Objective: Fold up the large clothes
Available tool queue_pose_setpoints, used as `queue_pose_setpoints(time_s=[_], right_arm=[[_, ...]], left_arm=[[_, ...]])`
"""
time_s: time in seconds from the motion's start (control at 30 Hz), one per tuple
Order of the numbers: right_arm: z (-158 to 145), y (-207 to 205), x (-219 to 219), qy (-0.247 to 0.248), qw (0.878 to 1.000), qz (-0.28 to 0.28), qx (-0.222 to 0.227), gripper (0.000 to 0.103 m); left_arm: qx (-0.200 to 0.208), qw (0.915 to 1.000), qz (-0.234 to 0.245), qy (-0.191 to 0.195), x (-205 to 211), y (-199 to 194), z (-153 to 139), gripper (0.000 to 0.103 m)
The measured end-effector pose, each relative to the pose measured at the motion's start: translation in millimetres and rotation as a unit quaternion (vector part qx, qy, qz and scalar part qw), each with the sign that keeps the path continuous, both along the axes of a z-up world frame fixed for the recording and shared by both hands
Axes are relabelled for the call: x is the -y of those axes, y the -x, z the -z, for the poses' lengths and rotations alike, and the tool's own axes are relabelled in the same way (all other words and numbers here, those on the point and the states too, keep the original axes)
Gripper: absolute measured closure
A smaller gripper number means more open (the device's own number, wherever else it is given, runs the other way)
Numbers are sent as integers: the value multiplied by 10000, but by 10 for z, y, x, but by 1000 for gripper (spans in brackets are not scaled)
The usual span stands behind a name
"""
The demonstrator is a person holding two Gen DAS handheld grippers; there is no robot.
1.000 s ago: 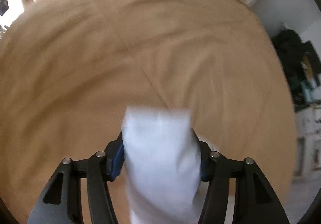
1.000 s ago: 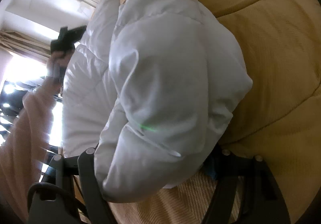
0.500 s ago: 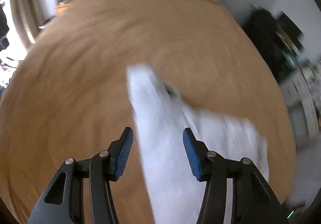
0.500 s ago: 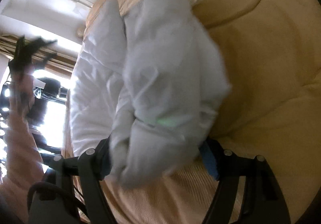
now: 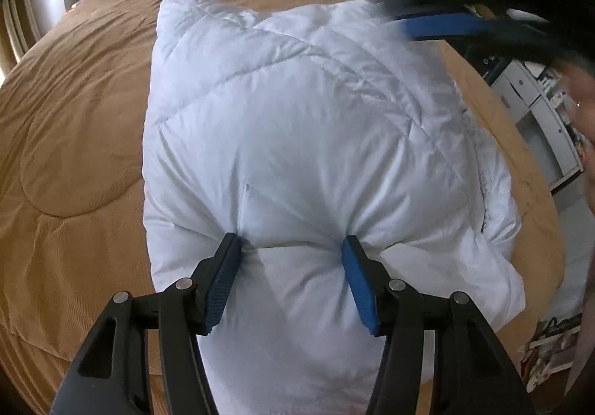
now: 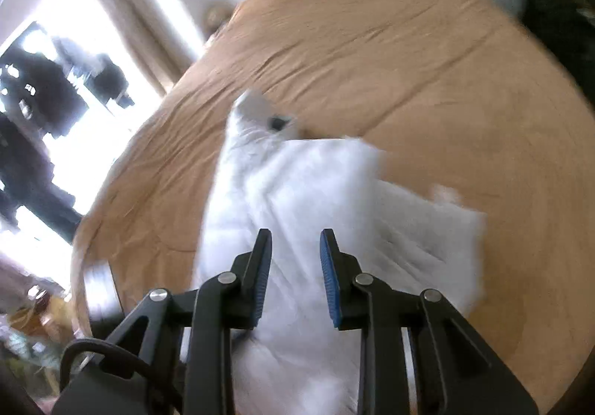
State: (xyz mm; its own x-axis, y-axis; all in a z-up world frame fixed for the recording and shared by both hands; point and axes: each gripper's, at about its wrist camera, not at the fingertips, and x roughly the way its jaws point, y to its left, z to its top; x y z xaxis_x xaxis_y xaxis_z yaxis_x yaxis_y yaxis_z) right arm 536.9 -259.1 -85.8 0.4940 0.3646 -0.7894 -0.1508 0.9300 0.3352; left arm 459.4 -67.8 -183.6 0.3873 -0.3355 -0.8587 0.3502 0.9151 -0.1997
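From my left wrist camera I see the jacket, a white quilted puffer, lying bunched on the bed, which is covered in a tan corduroy spread. My left gripper has its jaws spread, and both blue pads press into the puffy fabric so that a bulge of it sits between them and creases fan out from each tip. I cannot tell for sure whether that counts as a hold or only a push down into the padding; the jaws are not clenched. The jacket runs from under this gripper up toward the far side of the bed, its quilting seams slanting across it.

At the top right of the same view, my right gripper shows as a blurred blue pad and dark frame above the jacket's far right edge.

The right wrist view is smeared by motion. There the right gripper hangs over the jacket with its jaws released, a narrow gap between the pads and nothing between them. The white fabric lies below, spread across the near part of the bed. A bright window with a curtain beside it stands to the left.
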Motion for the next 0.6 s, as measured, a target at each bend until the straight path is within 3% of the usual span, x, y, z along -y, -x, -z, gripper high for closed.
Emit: queue_pose_setpoints(time_s=[0.07, 0.1, 0.13, 0.23, 0.3, 0.33, 0.37, 0.47, 0.53, 0.6], right_arm=[[251, -356, -188, 377, 9984, -58, -429, 81], [388, -485, -202, 721, 9956, 32, -601, 97], [613, -601, -146, 1282, 9878, 280, -834, 103], [1027, -690, 67, 1543, 9769, 533, -1378, 103], [1262, -650, 180, 1529, 9734, 558, -1612, 103], [1298, -634, 177, 1661, 9717, 557, -1586, 103], [1353, -622, 181, 1807, 9698, 567, -1538, 103], [1384, -620, 276, 1557, 9719, 837, -1555, 103], [1252, -537, 329, 1264, 9773, 972, -1393, 103], [958, -326, 320, 986, 9843, 1012, -1060, 103]], left_arm=[[30, 9999, 117, -33, 20, 23, 13, 47], [46, 9998, 194, -8, 41, 35, 4, 46], [92, 9995, 297, -16, 76, 52, -11, 45], [249, 9986, 451, -94, 116, 118, -130, 45], [122, 9984, 241, 490, -26, 123, -320, 50], [110, 9968, -5, 795, -135, 112, -427, 50], [110, 9962, -192, 842, -190, 79, -457, 50], [-116, 9983, -388, 413, -211, 9, -296, 50], [20, 9990, -393, -220, -110, 25, -88, 47], [172, 9986, -446, -241, -125, 93, -49, 47]])
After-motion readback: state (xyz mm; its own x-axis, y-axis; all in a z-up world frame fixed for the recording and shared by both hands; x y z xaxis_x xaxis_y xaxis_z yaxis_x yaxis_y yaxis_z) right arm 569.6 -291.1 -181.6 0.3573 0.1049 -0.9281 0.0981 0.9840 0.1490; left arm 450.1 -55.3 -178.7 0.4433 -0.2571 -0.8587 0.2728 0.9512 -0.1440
